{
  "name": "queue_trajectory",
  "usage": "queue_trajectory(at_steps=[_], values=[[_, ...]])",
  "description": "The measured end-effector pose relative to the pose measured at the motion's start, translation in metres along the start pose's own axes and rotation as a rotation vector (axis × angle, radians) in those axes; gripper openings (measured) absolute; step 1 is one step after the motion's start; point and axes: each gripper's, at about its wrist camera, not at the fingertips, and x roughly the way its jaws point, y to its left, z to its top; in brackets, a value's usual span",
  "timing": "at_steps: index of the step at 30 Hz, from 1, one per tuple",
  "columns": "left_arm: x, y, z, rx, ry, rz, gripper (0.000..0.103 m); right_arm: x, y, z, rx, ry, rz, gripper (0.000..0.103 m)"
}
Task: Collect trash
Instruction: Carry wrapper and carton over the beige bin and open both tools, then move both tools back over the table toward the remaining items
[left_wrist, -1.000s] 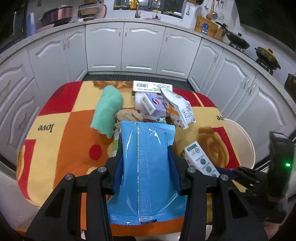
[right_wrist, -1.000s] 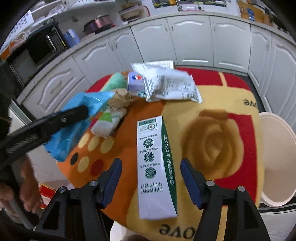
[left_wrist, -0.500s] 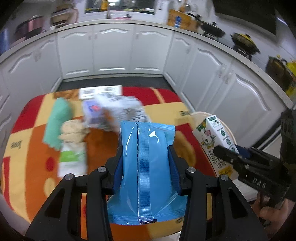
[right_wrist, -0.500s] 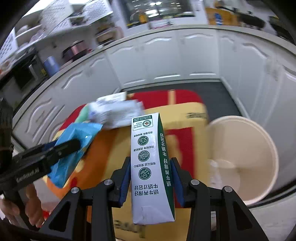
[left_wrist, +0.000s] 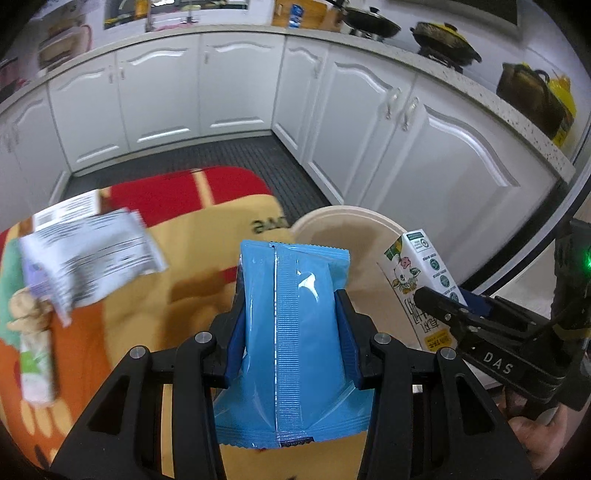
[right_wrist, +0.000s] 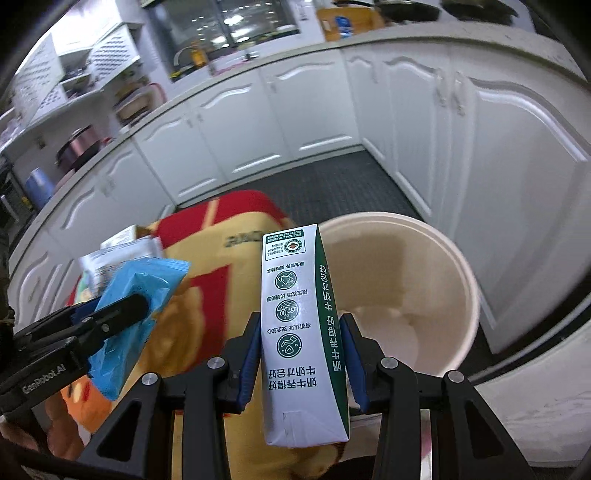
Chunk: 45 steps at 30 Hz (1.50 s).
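My left gripper (left_wrist: 291, 328) is shut on a blue snack pouch (left_wrist: 295, 332), held above the right end of the table. My right gripper (right_wrist: 301, 347) is shut on a white and green milk carton (right_wrist: 295, 332), which stands upright between the pads beside the cream waste bin (right_wrist: 458, 258). In the left wrist view the carton (left_wrist: 424, 273) and the right gripper (left_wrist: 458, 306) hang over the bin's rim (left_wrist: 325, 218). The right wrist view shows the pouch (right_wrist: 136, 291) in the left gripper (right_wrist: 122, 306) over the cloth.
The table wears a red, orange and yellow cloth (left_wrist: 155, 266). On its left lie a white printed wrapper (left_wrist: 92, 254), a green cloth (left_wrist: 5, 266), a crumpled brown paper (left_wrist: 26, 306) and a small green packet (left_wrist: 37, 365). White cabinets (left_wrist: 424, 147) ring the dark floor mat (left_wrist: 221, 151).
Both grippers have swung right from over the table toward the bin. The right gripper closed on the milk carton and lifted it off the cloth. The left kept the blue pouch.
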Motion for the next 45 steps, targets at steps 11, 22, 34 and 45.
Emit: queue_trajectory(at_steps=[11,22,34,45], values=[[0.060,-0.035,0.018,0.032,0.054,-0.045,0.044,0.037,-0.055,0.000,0.096,0.056,-0.069,0.040],[0.080,-0.035,0.015,0.012,0.086,-0.096,0.059,0.051,-0.071,0.000,0.150,0.068,-0.102,0.057],[0.068,-0.029,0.016,-0.028,0.070,-0.131,0.063,0.038,-0.069,-0.006,0.170,0.061,-0.104,0.064],[0.048,-0.021,0.008,-0.021,0.034,-0.060,0.063,0.026,-0.053,-0.007,0.136,0.043,-0.094,0.065]])
